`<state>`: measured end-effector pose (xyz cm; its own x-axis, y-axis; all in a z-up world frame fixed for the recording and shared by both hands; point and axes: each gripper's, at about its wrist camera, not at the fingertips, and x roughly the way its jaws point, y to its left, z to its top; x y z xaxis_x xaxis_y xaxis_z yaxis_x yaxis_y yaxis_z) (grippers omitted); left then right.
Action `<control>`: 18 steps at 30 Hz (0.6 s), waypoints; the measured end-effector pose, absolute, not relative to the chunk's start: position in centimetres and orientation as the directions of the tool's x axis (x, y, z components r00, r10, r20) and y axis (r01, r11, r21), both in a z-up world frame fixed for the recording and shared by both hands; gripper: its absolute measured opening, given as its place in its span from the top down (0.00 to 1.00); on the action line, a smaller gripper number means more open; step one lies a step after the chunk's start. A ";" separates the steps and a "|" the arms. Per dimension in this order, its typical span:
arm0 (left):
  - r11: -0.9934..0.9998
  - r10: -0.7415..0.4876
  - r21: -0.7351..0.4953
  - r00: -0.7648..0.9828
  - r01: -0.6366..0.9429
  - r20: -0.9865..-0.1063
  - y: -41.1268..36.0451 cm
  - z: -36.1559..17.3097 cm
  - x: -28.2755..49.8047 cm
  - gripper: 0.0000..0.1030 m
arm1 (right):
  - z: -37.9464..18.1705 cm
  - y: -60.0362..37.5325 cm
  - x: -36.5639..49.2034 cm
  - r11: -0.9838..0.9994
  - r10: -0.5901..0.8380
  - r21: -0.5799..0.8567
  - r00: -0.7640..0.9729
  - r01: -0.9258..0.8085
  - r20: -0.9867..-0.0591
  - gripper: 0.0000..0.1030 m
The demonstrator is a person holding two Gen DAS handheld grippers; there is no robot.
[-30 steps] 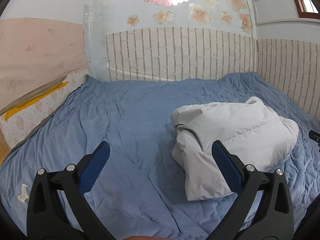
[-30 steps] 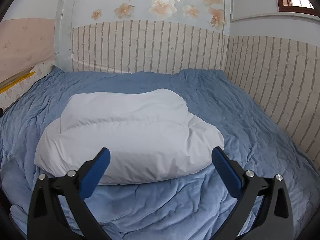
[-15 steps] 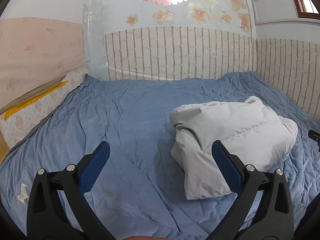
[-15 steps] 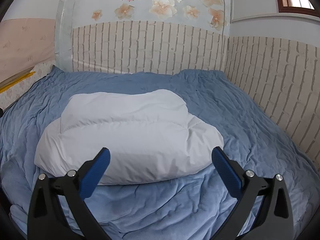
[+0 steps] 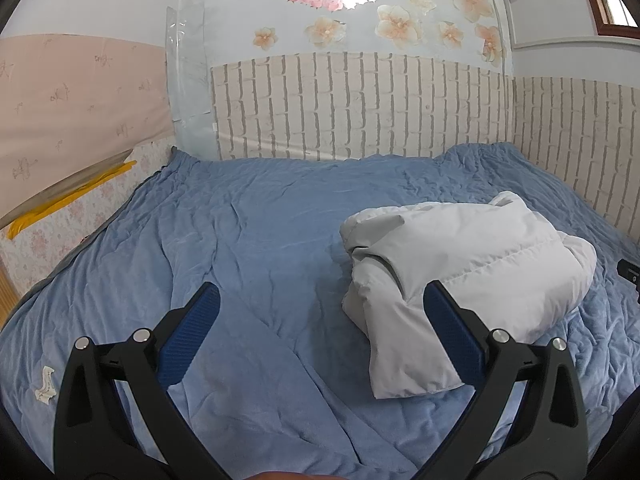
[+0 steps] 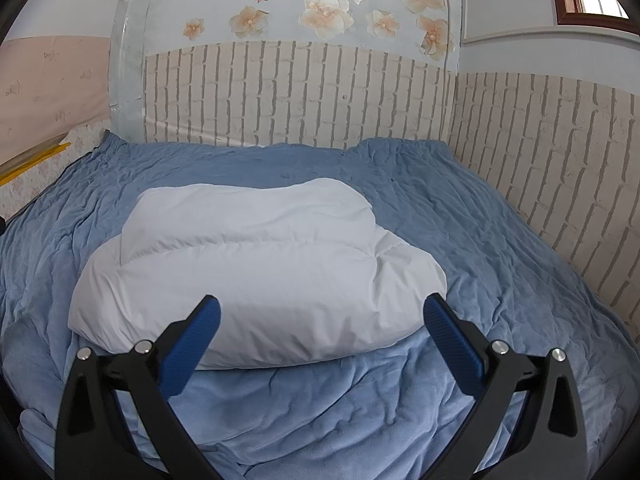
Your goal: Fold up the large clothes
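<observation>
1. White padded jacket [image 5: 472,264]: folded into a bulky bundle, lying on the blue bedcover [image 5: 248,248], right of centre in the left wrist view and just beyond the fingertips in the right wrist view [image 6: 256,272]. Same fold and same place as one second ago; only a slight shift within the left view.
2. Left gripper [image 5: 320,340]: spread wide, blue pads [image 5: 188,344] far apart, nothing held. Hovering above bare bedcover, with the jacket's near corner just beside the right-hand pad. Opening unchanged from earlier frames.
3. Right gripper [image 6: 320,340]: likewise spread wide and empty, raised over the bedcover's near edge [image 6: 320,420], both pads framing the jacket's near side without touching it. Position unchanged.
4. Bedcover: rumpled, creases same as before.
5. Brick-pattern wall panel [image 5: 360,108]: behind the bed, also along its right side. Unchanged.
6. Flower stickers [image 5: 400,20]: on the pale wall above the panel.
7. Small white scrap [image 5: 45,385]: on the bedcover, near left corner, left wrist view only. Unmoved.
</observation>
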<state>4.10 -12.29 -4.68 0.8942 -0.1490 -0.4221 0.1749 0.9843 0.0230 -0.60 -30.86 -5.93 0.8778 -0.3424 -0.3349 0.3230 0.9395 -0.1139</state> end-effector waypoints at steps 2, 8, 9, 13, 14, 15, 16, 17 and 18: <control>0.984 -0.149 0.022 0.894 0.175 -0.423 -12.3 -4.7 4.1 0.03 | -5.9 -30.9 -0.6 0.940 -0.342 -0.114 0.878 0.323 -0.335 0.02; 0.985 -0.144 0.023 0.894 0.170 -0.424 -12.3 -4.7 3.9 0.03 | -5.9 -30.9 -0.6 0.939 -0.343 -0.114 0.878 0.323 -0.335 0.02; 0.985 -0.143 0.023 0.894 0.168 -0.425 -12.3 -4.7 3.9 0.03 | -5.9 -30.9 -0.6 0.939 -0.342 -0.114 0.878 0.323 -0.335 0.02; 0.987 -0.136 0.024 0.893 0.162 -0.430 -12.4 -4.7 3.8 0.03 | -5.9 -30.9 -0.6 0.939 -0.343 -0.114 0.877 0.323 -0.336 0.02; 0.987 -0.133 0.026 0.892 0.160 -0.432 -12.4 -4.7 3.8 0.03 | -5.9 -30.9 -0.6 0.939 -0.342 -0.113 0.878 0.323 -0.336 0.02; 0.987 -0.132 0.025 0.892 0.158 -0.433 -12.5 -4.7 3.7 0.03 | -5.9 -30.9 -0.6 0.940 -0.342 -0.113 0.878 0.323 -0.335 0.02; 0.987 -0.133 0.023 0.891 0.158 -0.434 -12.5 -4.7 3.7 0.03 | -5.9 -30.9 -0.6 0.940 -0.342 -0.114 0.878 0.323 -0.335 0.02; 0.987 -0.133 0.023 0.891 0.158 -0.435 -12.5 -4.7 3.6 0.03 | -5.9 -30.9 -0.6 0.940 -0.342 -0.114 0.878 0.322 -0.336 0.02; 0.987 -0.132 0.024 0.891 0.158 -0.434 -12.5 -4.6 3.5 0.03 | -5.9 -30.9 -0.6 0.940 -0.342 -0.115 0.878 0.322 -0.336 0.02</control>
